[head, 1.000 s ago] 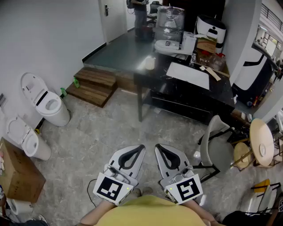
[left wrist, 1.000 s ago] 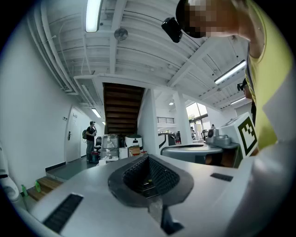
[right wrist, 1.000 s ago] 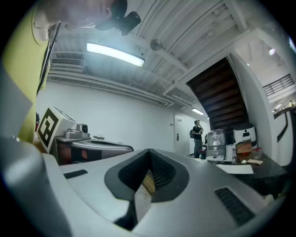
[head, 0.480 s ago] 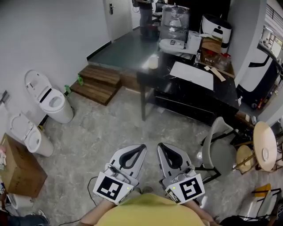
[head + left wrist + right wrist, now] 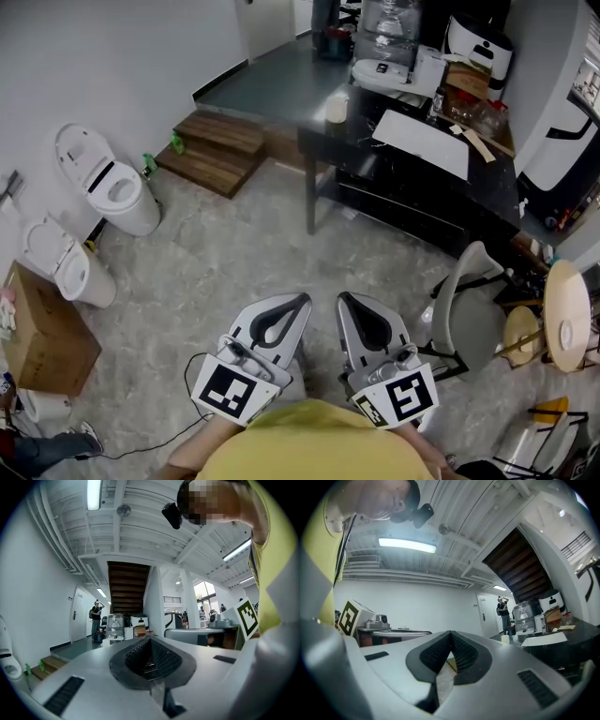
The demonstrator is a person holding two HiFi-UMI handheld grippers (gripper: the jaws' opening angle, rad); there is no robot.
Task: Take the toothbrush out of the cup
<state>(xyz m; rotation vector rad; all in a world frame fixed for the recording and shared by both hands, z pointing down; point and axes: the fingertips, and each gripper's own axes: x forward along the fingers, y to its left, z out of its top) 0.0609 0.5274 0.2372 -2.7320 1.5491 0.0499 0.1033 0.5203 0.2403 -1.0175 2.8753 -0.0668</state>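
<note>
Head view: left claw, right claw both closed, empty; cup on table, well apart.

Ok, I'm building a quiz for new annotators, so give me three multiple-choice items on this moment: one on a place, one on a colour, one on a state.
1. Where is the cardboard box?
A on the floor
B on the dark table
C on the chair

2. What colour is the person's shirt?
A blue
B yellow
C red

3. How do the jaws of the two grippers stand?
A wide apart
B shut on a toothbrush
C shut, with nothing between them

Answers:
1 A: the box sits on the floor at the head view's left edge.
2 B: the shirt at the bottom of the head view is yellow.
3 C: on the left gripper and the right gripper, each gripper's own view shows the jaws closed on nothing.
</note>
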